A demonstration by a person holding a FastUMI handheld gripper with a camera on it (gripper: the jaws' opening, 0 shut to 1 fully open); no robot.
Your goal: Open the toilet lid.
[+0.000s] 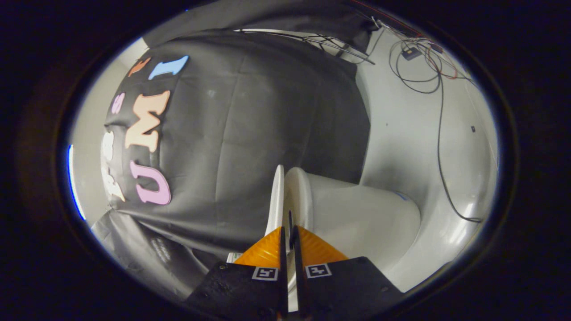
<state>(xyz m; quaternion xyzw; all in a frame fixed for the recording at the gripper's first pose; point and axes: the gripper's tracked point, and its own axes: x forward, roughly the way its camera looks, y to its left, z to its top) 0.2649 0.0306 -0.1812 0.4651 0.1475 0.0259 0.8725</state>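
The view is rolled sideways, so the white toilet (357, 214) appears lying on its side just beyond the fingers. Its thin lid (278, 196) stands a little apart from the rounded seat rim (298, 196), with a narrow dark gap between them. My gripper (289, 229) has its two orange fingers pressed almost together, only a slit between them. The tips sit at the gap between lid and seat. The lid's edge runs down behind the left finger (265, 252), and the seat passes behind the right finger (319, 252). I see neither part held between the fingers.
Black cloth (250, 133) hangs close behind the lid. White wall and floor panels (415, 133) surround the bowl, with thin cables (439, 133) trailing across them toward a small box (410, 53).
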